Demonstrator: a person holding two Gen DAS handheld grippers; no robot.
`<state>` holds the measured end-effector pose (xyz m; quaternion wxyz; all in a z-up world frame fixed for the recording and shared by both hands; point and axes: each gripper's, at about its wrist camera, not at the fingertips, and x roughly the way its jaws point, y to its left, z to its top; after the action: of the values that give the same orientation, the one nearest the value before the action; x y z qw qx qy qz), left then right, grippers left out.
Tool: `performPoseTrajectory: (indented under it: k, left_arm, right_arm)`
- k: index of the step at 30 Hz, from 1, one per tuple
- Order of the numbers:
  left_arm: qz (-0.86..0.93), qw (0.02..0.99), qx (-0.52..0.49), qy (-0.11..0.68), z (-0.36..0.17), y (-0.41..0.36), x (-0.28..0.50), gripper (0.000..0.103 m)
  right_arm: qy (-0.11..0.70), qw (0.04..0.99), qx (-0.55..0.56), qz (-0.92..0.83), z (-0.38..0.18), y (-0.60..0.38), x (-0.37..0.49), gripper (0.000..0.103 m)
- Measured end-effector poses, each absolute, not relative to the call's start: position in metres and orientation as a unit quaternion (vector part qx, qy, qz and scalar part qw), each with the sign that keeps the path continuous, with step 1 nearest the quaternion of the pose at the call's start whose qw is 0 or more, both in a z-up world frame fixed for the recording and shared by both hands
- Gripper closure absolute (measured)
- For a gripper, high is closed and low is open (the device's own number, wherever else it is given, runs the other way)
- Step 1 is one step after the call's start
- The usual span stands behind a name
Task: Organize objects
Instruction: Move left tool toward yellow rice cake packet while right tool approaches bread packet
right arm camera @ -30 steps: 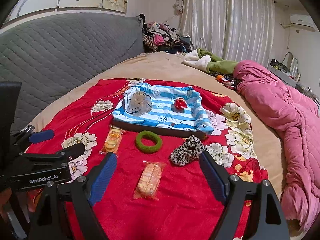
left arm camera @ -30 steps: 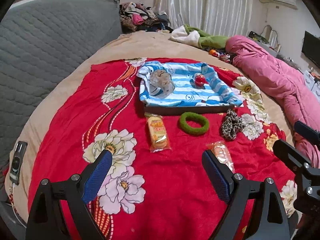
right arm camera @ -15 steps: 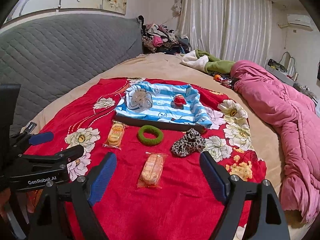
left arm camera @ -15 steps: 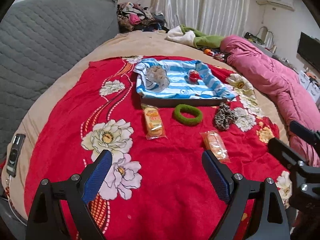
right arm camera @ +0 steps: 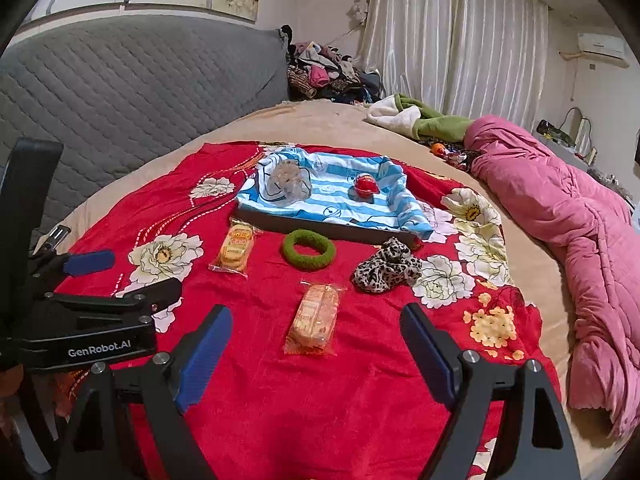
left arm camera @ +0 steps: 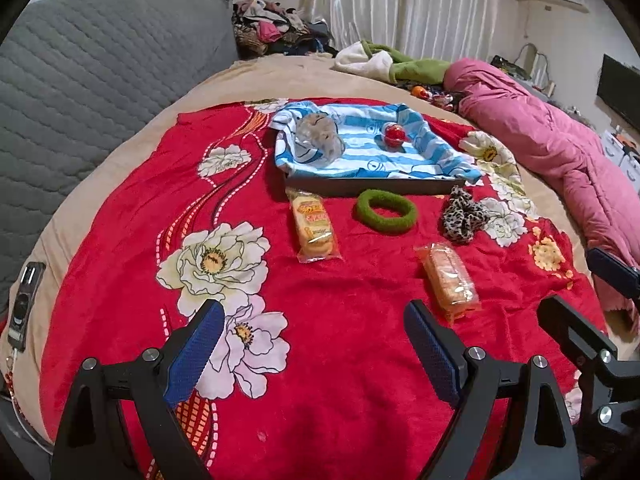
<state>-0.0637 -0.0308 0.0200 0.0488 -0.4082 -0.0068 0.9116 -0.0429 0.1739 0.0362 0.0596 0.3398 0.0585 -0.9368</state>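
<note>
Both claws are gaping wide, gripping nothing: left gripper [left arm camera: 314, 344] and right gripper [right arm camera: 316, 344] are angling down over the red blanket [right arm camera: 360, 408]. Wrapped snack [right arm camera: 314, 318] is lying at twelve o'clock between the right jaws; tray [right arm camera: 320, 229] beyond.

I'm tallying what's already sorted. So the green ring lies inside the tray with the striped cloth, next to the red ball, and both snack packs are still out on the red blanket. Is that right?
Not quite. The green ring lies on the red blanket just in front of the tray, not inside it; the right wrist view shows this. The red ball is in the tray, and both snack packs are on the blanket.
</note>
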Motion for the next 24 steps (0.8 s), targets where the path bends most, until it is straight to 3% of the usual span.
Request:
performPoseTrajectory:
  k: [11,24]
  left_arm:
    - [0.908,0.063,-0.409,-0.067,0.015,-0.047,-0.069,0.011]
    - [0.926,0.022,-0.376,-0.026,0.004,-0.051,-0.081,0.011]
  right_arm:
    - [0.055,0.056,0.35,-0.933,0.027,0.173,-0.048,0.017]
    - [0.049,0.055,0.365,-0.928,0.006,0.172,-0.056,0.017]
